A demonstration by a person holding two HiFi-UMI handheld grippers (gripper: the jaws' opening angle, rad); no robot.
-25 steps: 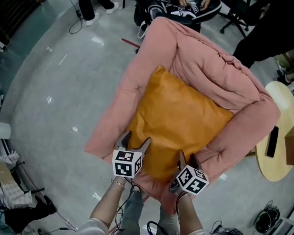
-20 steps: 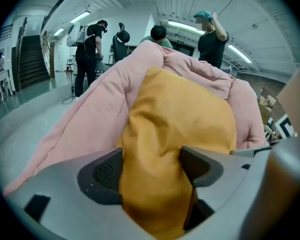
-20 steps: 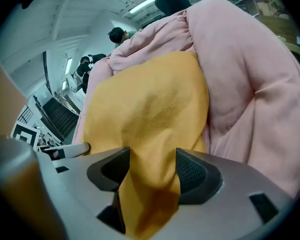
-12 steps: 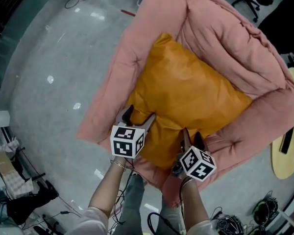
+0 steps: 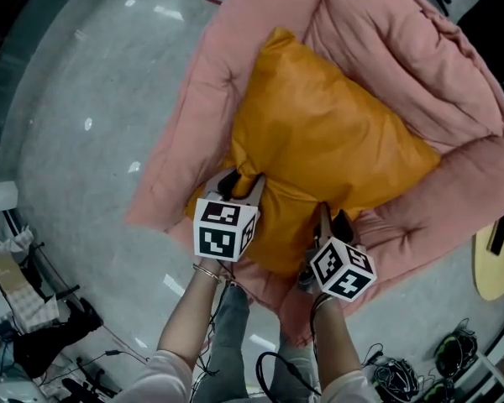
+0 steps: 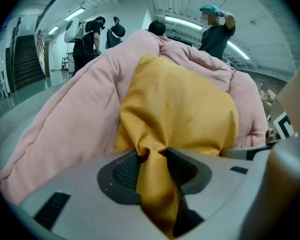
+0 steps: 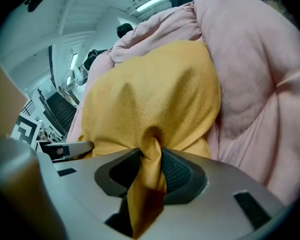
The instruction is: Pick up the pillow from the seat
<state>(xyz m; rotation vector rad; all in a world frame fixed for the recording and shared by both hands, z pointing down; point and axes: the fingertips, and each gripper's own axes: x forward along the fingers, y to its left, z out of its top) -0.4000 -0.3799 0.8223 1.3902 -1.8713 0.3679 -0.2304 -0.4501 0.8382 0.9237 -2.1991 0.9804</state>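
Note:
An orange pillow (image 5: 319, 141) lies on the pink padded seat (image 5: 403, 57). My left gripper (image 5: 242, 183) is at the pillow's near-left edge, its jaws closing with a fold of the orange cloth (image 6: 152, 184) pinched between the pads. To its right, my right gripper (image 5: 332, 218) is at the pillow's near edge, its jaws also closing on a bunched fold of the pillow (image 7: 147, 184). In both gripper views the pillow (image 6: 180, 109) (image 7: 150, 94) bulges ahead against the pink cushion (image 6: 65, 119) (image 7: 255, 74).
Grey floor (image 5: 76, 99) surrounds the seat. A round wooden table (image 5: 496, 267) stands at the right edge with a dark flat object on it. Cables and shoes lie on the floor at the bottom right. People stand beyond the seat in the left gripper view.
Both grippers have moved forward onto the pillow's near edge and their jaws have closed on folds of the cloth. The head view has tilted further down.

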